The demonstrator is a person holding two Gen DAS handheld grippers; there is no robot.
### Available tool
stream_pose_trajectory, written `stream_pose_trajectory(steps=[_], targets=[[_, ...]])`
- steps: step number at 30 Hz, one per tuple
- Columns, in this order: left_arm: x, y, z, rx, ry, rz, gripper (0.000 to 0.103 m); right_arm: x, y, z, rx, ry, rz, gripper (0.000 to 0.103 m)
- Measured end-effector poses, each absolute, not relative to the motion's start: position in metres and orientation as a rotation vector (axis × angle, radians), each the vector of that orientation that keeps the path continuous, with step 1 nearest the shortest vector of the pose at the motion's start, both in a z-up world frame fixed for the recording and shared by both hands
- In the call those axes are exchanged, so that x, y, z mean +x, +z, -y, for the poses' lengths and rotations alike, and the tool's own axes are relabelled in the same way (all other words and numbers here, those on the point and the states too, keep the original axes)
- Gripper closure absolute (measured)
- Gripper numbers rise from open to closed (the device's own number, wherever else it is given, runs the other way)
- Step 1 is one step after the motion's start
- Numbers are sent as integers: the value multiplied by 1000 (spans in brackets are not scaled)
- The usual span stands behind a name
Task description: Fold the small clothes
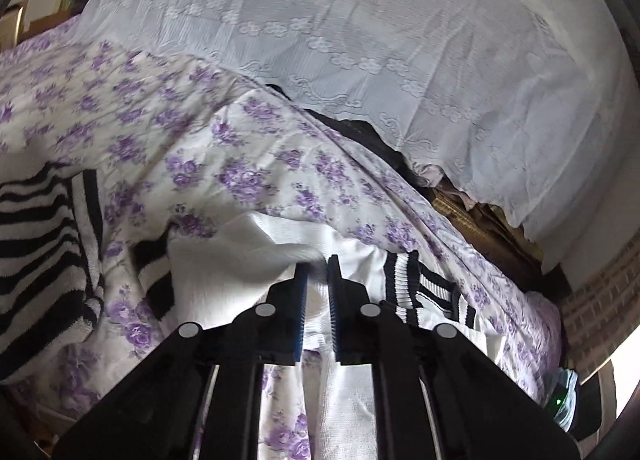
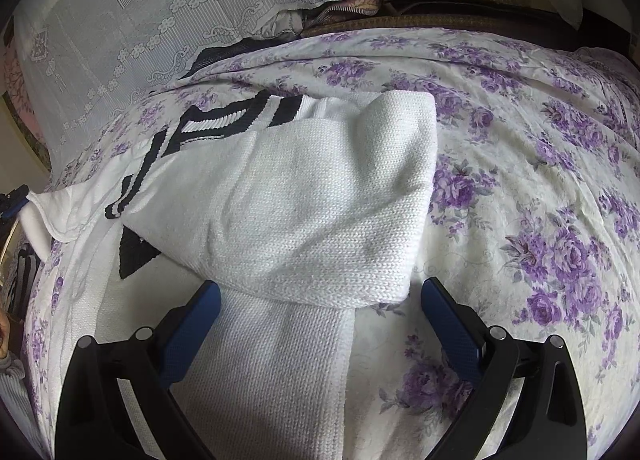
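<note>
Floral bedspread; left gripper pinching white sweater, right gripper spread, striped garment left-view only.

A bed covered by a white sheet with purple flowers carries a white knitted sweater with black stripes; a black-and-white striped knit garment lies at its left.

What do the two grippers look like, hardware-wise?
Both match: the left gripper and right gripper have black angular frames with round silver fasteners and blue ridged pads lining the fingers. No cables or markings are visible.
</note>
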State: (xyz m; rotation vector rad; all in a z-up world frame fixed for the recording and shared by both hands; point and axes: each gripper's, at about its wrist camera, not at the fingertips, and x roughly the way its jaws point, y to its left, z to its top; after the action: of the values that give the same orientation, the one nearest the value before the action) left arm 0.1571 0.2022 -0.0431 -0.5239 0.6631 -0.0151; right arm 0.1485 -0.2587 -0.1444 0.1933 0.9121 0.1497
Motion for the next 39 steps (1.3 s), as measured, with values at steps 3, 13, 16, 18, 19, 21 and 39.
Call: stream_pose_trajectory(steps=[3,13,16,18,19,21,39], targets=[[157,-48,-206,-545,-9,-665,94,148,-145,259,193,149,-912,3],[154,-71,-228,-701,43,-704,47,149,-145,258,192,149,-913,3],[150,-70,-234,-750,91,-688,35,149,-145,258,192,149,-913,3],[152,-66,-236,-785,74,-689,35,149,-145,258,190,148,-913,3],[154,-65,-235,-791,78,-697,35,149,-144,258,188,150,-914,3],[160,-64,-234,-808,110,-713,38,150,-145,258,186,151,-915,3],[169,-11,-100,-262,-22,-630,98,149,-145,263,217,165,-905,3]])
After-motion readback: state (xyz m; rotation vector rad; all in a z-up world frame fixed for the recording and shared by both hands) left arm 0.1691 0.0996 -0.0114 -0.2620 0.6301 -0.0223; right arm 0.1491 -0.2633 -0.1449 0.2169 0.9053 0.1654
